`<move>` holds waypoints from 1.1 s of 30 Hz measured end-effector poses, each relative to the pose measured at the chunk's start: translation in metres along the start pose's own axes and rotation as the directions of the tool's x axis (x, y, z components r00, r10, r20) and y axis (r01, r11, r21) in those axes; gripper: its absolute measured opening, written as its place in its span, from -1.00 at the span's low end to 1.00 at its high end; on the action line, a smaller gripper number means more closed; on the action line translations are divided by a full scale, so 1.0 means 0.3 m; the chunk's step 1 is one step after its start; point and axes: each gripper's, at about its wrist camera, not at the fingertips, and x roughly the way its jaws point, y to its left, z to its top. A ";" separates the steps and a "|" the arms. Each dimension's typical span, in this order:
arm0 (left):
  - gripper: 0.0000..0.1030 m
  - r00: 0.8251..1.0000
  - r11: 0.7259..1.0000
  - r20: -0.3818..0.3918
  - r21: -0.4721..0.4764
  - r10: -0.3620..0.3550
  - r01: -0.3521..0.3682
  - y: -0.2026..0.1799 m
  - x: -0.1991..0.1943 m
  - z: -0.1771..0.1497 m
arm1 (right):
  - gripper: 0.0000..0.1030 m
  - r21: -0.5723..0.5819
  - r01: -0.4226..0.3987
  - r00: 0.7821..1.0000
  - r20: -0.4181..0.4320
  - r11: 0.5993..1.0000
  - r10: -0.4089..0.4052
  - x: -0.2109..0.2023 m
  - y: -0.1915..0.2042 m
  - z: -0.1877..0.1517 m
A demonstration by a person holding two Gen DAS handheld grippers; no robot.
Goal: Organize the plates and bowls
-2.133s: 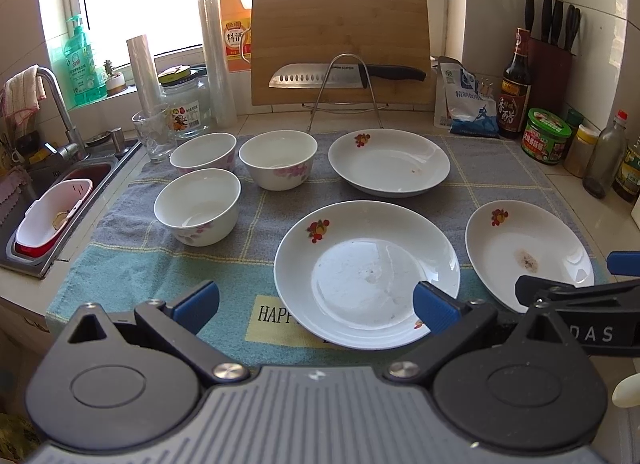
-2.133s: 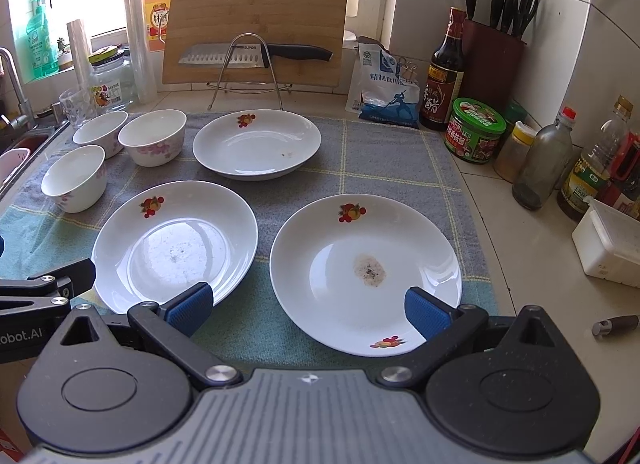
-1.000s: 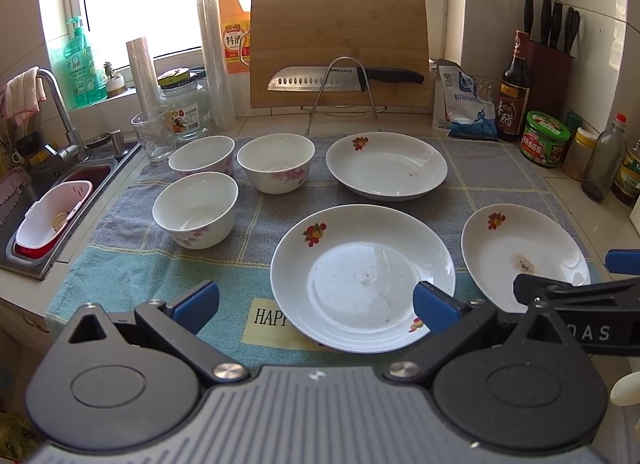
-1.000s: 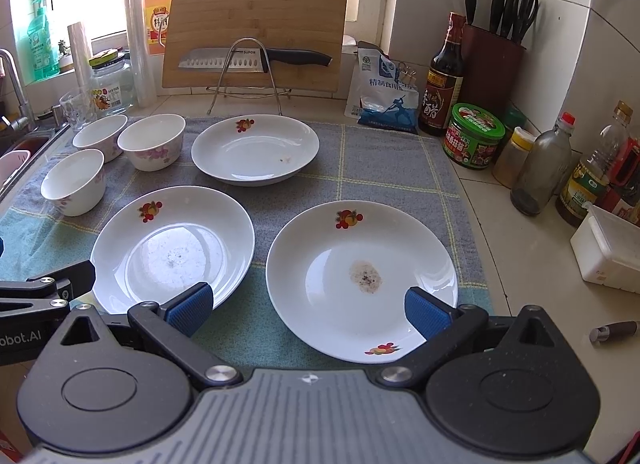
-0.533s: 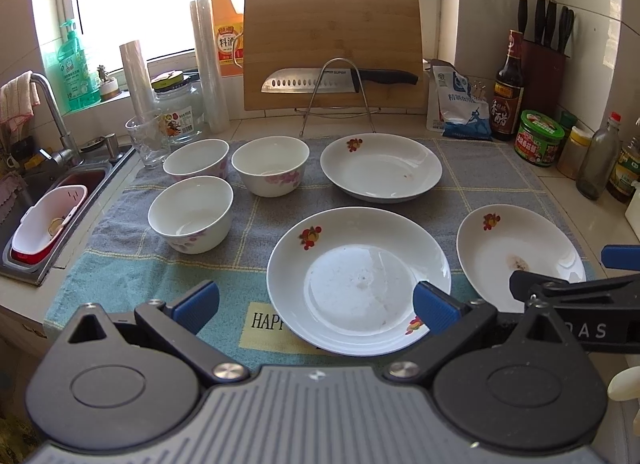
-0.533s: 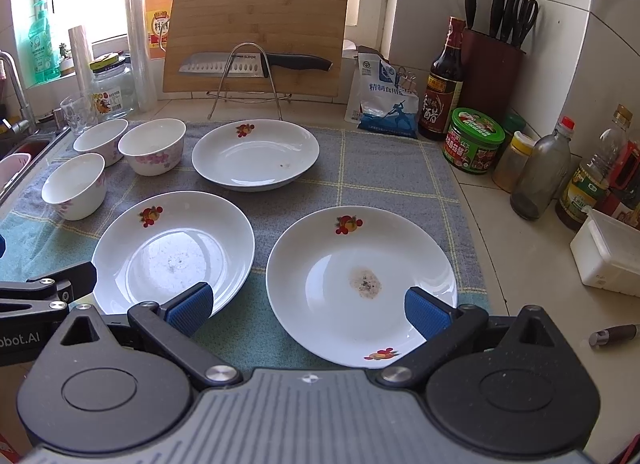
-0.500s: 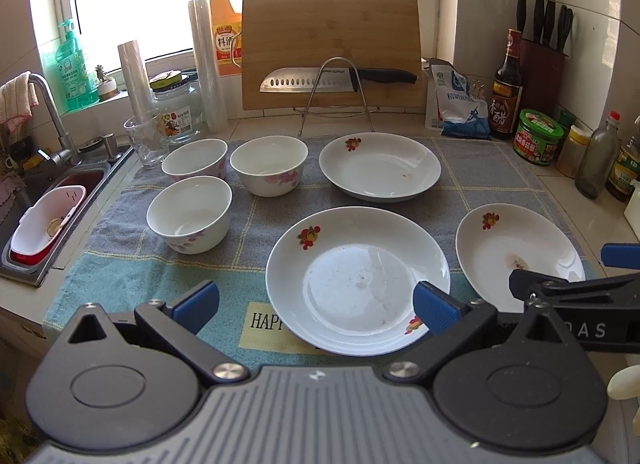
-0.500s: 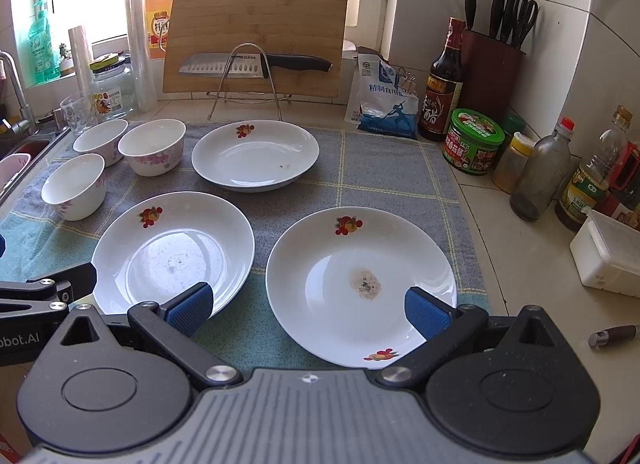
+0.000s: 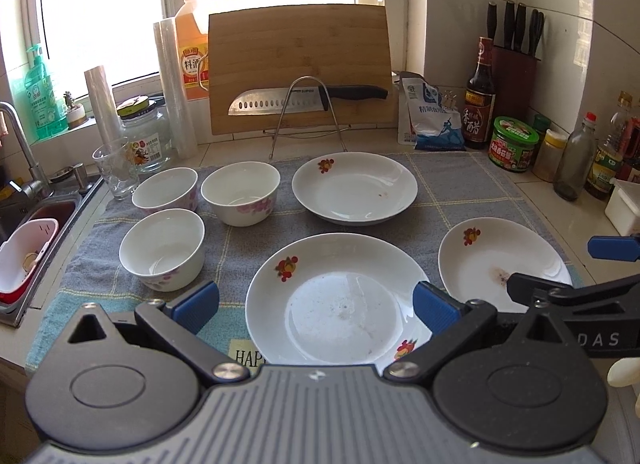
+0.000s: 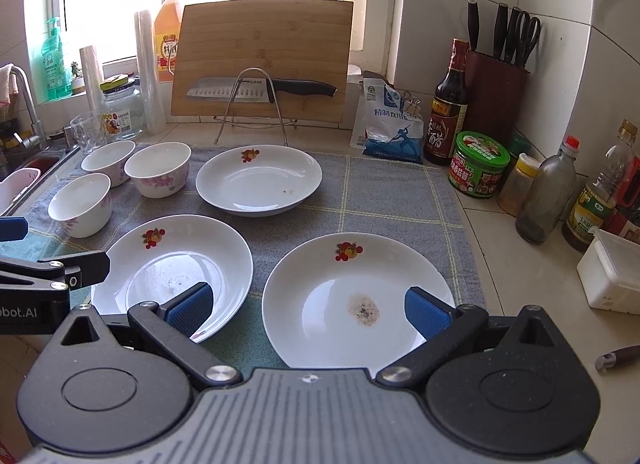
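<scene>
Three white plates with a fruit print lie on a grey-blue towel: a near-left plate (image 9: 338, 300) (image 10: 176, 264), a far plate (image 9: 354, 187) (image 10: 258, 179) and a near-right plate with a brown stain (image 9: 500, 264) (image 10: 356, 300). Three white bowls with pink flowers stand at the left (image 9: 162, 254) (image 9: 166, 189) (image 9: 240, 191). My left gripper (image 9: 316, 304) is open and empty above the near-left plate's front. My right gripper (image 10: 308, 306) is open and empty above the stained plate's front.
A sink (image 9: 28, 240) with a pink strainer lies at the left. A cutting board (image 9: 300, 67), a knife on a wire rack (image 9: 304, 103), jars and a glass (image 9: 114, 171) line the back. Sauce bottles (image 10: 448, 103), a knife block (image 10: 496, 91) and a white box (image 10: 612, 276) stand at the right.
Both grippers have risen and moved slightly forward over the near plates. Both stay open and empty. No dish has moved.
</scene>
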 end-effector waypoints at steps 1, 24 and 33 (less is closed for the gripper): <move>0.99 1.000 1.000 -0.001 0.004 -0.004 0.004 0.002 0.007 0.004 | 1.00 -0.007 0.002 1.000 0.002 1.000 -0.002 0.004 -0.010 -0.005; 0.99 0.956 0.937 -0.038 0.186 -0.292 0.294 -0.016 0.268 0.153 | 1.00 0.038 0.050 0.988 -0.151 0.998 -0.043 0.179 -0.117 -0.214; 0.99 0.881 0.831 -0.123 0.294 -0.457 0.472 -0.067 0.341 0.175 | 1.00 0.070 0.100 0.987 -0.132 0.993 -0.090 0.245 -0.104 -0.253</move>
